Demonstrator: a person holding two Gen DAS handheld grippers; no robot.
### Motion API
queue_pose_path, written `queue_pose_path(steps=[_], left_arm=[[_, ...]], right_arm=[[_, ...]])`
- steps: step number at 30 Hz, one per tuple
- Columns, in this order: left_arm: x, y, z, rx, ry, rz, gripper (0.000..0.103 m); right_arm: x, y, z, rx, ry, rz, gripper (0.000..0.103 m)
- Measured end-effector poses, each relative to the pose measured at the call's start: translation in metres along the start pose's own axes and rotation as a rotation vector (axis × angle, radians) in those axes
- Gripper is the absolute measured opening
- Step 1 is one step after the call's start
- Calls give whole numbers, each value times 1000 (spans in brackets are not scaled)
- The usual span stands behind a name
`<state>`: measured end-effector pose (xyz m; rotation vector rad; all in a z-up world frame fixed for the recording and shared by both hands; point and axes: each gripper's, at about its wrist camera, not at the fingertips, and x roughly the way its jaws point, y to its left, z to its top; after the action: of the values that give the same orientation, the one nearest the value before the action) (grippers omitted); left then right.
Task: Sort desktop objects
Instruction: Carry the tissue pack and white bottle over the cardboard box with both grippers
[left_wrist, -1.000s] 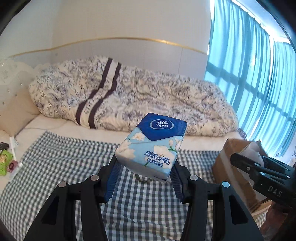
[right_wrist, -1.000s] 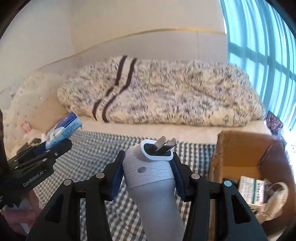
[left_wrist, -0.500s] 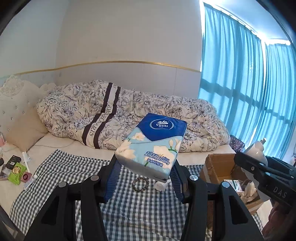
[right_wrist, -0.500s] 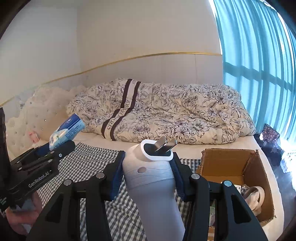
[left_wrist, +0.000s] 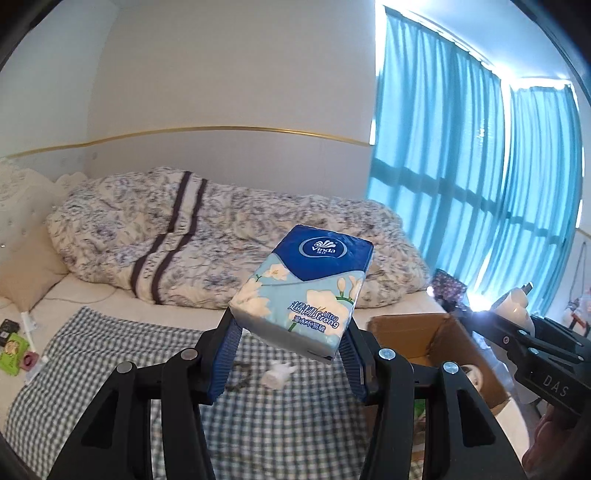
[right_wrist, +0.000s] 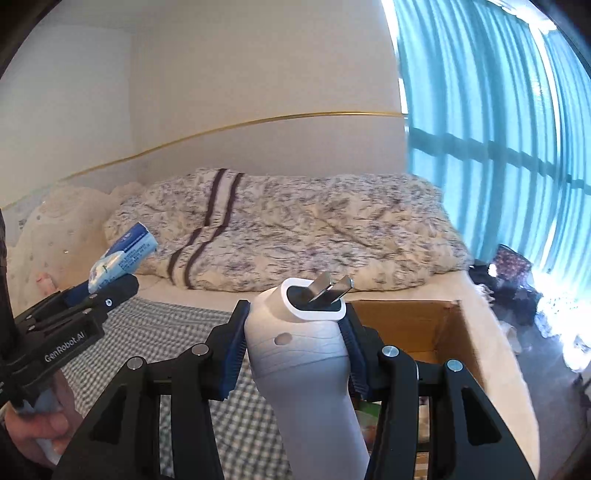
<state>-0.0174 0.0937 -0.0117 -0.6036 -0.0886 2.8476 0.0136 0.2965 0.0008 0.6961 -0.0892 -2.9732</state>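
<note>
My left gripper (left_wrist: 290, 341) is shut on a blue and white Vinda tissue pack (left_wrist: 303, 291), held in the air above the checked cloth (left_wrist: 110, 354). The same tissue pack (right_wrist: 123, 254) shows at the left of the right wrist view, clamped in the left gripper (right_wrist: 107, 284). My right gripper (right_wrist: 293, 341) is shut on a white plug adapter (right_wrist: 303, 354) with two metal prongs pointing up. It hangs beside the open cardboard box (right_wrist: 458, 332). In the left wrist view the right gripper (left_wrist: 517, 332) and the adapter (left_wrist: 513, 312) appear at the far right, above the box (left_wrist: 417, 332).
On the checked cloth lie a small white object (left_wrist: 277, 373) and a dark beaded ring (left_wrist: 238, 376). A rumpled floral duvet (left_wrist: 221, 236) covers the back of the bed. Green packets (left_wrist: 13, 349) lie at the left edge. A hand (right_wrist: 40, 435) grips the left handle. Blue curtains (left_wrist: 480, 184) hang at the right.
Both grippers have risen and tilted up, so more wall and curtain show. The box now sits nearer the right gripper. Each gripper keeps hold of its object.
</note>
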Motion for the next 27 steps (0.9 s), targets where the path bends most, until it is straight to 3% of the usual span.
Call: queue_pose_path(steps=[14,27], left_arm=[[53,-90,-12,68,67,-130,52],[109,-144,-45,139,182,-209,52]], right_arm=[[7,-97,-5,56,43,-156,47],[47,-141,-37,96,155,-178,47]])
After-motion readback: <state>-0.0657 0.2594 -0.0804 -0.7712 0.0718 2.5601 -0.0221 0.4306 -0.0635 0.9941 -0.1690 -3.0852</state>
